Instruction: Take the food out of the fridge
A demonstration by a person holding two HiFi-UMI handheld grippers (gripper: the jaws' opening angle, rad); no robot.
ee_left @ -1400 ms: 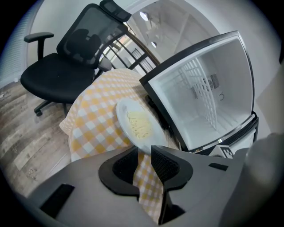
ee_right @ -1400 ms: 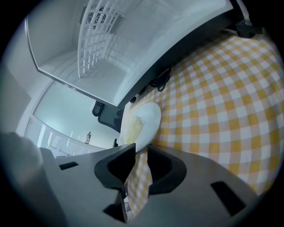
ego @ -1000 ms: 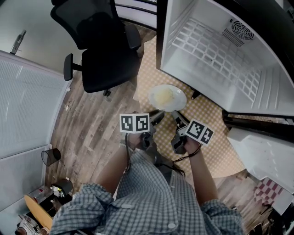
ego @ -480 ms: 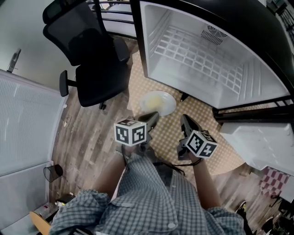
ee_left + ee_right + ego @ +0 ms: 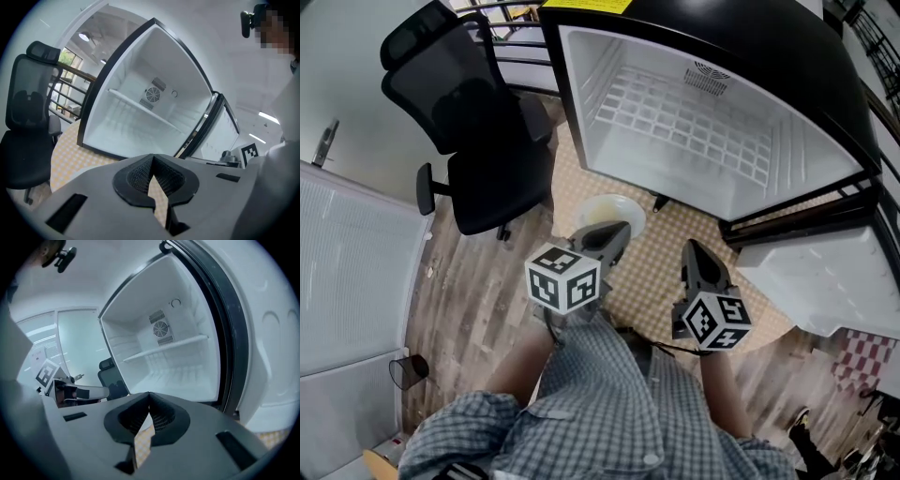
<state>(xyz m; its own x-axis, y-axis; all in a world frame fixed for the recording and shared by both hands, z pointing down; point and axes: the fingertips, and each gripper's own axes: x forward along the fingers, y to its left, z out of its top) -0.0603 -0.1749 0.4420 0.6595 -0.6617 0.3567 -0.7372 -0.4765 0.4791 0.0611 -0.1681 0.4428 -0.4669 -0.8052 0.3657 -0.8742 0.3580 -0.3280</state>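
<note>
Label, yellow, atop fridge, unreadable

A black office chair with a mesh back and headrest stands on a grey-brown wood-plank floor, its base just beside the left edge of a yellow-and-white checked mat that lies over the planks. To the chair's left runs a white ribbed panel, with a small black mesh bin on the floor near its lower end, and behind the chair a dark railing crosses the top of the head view. A red-and-white checked cloth shows at the lower right edge, well apart from the chair.
</note>
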